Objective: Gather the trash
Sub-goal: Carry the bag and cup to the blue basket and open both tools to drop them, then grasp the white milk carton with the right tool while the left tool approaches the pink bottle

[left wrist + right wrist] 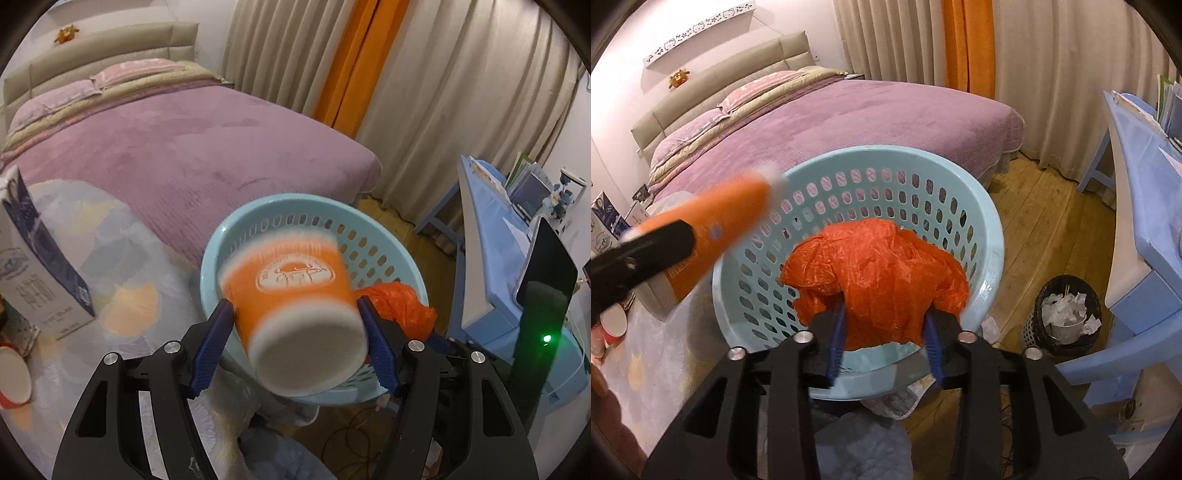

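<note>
Left wrist: fingers (297, 310) grip orange cup (291, 295) over basket (229, 236).

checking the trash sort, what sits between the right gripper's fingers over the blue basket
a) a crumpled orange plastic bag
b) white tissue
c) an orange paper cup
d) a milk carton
a: the right gripper has the crumpled orange plastic bag bunched between its blue pads above the blue basket; the orange paper cup is in the left gripper.

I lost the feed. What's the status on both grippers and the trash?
Left gripper shut on orange paper cup, over light blue basket. Right gripper around orange plastic bag, grip unclear, bag above basket opening. Nothing in the way.
</note>
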A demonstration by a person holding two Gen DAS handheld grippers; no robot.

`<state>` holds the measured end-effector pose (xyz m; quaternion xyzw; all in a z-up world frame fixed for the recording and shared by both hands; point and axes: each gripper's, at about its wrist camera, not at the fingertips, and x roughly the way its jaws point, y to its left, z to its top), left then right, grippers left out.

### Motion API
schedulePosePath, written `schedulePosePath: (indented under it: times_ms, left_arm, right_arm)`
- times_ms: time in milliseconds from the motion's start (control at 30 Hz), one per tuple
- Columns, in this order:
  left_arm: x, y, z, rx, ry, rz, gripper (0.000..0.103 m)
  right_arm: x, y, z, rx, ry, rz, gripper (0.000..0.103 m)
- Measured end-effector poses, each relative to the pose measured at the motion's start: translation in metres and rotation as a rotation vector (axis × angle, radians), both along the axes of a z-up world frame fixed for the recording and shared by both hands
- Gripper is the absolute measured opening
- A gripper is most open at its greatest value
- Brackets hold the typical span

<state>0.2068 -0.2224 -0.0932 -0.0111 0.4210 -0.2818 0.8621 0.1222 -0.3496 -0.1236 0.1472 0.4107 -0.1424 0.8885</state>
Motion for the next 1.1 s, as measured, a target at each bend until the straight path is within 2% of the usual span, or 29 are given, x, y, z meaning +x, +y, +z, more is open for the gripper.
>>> schedulePosePath:
  times_ms: [100, 533, 800, 1100]
  left_arm:
    - [-0.001, 0.007, 0.0, -0.011, 0.007, -0.003, 0.07]
    - [-0.032, 0.04, 0.033, -0.063, -0.07, 0.031, 0.073]
    - [-0.06, 0.072, 0.058, -0.064, -0.159, 0.058, 0.073]
    - [-0.078, 0.145, 0.076, -0.055, -0.234, 0.16, 0.073]
  right_arm:
    - [-0.003, 0.0, 0.003, 0.0, -0.013, -0.003, 0.054]
    - [-0.019, 0.015, 0.037, -0.006, -0.082, 0.005, 0.054]
    - [-0.029, 0.047, 0.066, -0.042, -0.151, 0.071, 0.054]
    - [-0.024, 0.099, 0.083, -0.054, -0.219, 0.21, 0.054]
